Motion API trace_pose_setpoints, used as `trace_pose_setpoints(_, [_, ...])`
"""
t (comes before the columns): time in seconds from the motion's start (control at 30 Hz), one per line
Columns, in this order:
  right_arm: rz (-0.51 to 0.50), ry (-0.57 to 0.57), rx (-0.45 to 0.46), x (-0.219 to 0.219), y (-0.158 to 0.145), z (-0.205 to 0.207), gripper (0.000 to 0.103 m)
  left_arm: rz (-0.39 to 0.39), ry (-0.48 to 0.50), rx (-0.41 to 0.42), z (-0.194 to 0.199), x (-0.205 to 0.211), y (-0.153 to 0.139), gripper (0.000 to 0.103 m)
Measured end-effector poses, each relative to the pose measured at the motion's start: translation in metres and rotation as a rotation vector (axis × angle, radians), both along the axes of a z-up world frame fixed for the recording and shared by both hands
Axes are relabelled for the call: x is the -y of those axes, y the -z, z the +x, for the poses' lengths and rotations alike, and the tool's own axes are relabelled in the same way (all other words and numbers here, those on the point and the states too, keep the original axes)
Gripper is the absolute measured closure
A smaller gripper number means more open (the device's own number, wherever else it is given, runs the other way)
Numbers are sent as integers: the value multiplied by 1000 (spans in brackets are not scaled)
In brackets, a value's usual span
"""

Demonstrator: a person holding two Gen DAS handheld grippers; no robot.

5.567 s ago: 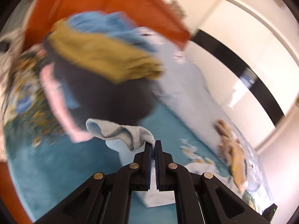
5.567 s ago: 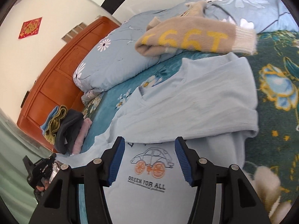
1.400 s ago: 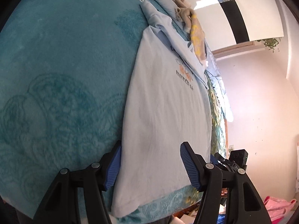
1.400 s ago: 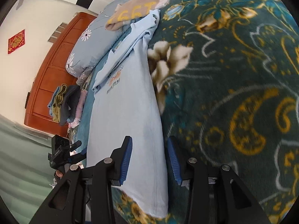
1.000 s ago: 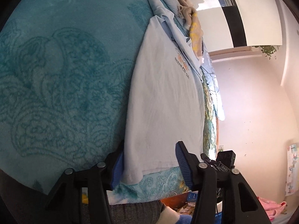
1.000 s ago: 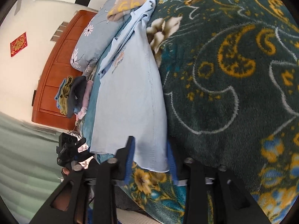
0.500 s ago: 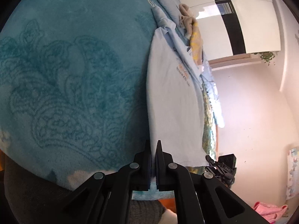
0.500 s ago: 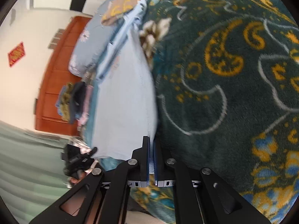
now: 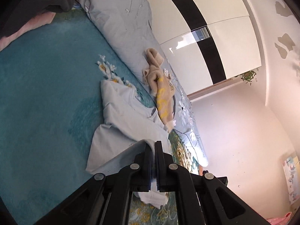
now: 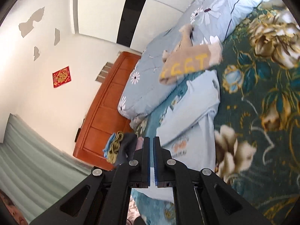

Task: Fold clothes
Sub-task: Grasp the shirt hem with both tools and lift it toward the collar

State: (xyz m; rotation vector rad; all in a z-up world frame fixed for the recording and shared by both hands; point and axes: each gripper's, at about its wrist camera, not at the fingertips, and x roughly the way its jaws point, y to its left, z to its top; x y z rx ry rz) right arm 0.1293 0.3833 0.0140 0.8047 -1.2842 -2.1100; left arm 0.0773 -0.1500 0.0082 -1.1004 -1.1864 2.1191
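Observation:
A light blue T-shirt lies on the bed, its collar end rumpled at the far side. My left gripper is shut on a corner of its hem, and the cloth drapes over the left finger and hangs below. In the right wrist view the same T-shirt shows its orange car print close ahead. My right gripper is shut on the hem's other corner, with pale cloth sagging under the fingers. Both grippers are raised above the bed.
A beige sweater with yellow digits lies past the collar on the floral quilt. A stack of folded clothes sits by the orange headboard. The teal blanket spreads left, the dark green floral blanket right.
Both grippers closed on the shirt's bottom hem, then rose and carried it forward over the shirt toward the collar. The views now tilt up to show the walls.

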Motion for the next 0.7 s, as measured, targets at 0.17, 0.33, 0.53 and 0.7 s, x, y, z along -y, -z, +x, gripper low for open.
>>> trace_pose_setpoints(0.17, [143,-91,138,19,17,-19,98,-43,3,42,-25,-21,16,100])
trace_pose_setpoints(0.33, [324,-184,281,44,51,6,96,-16,-23,85,-23,-12,36,100])
trace_pose_setpoints(0.53, [206,-236,415,54,92,30,65,-3,-23,115,-16,-7,50,99])
trace_pose_setpoints(0.7, [169,-268,459,63,101,33,65,-21,-21,107,-10,-6,50,98])
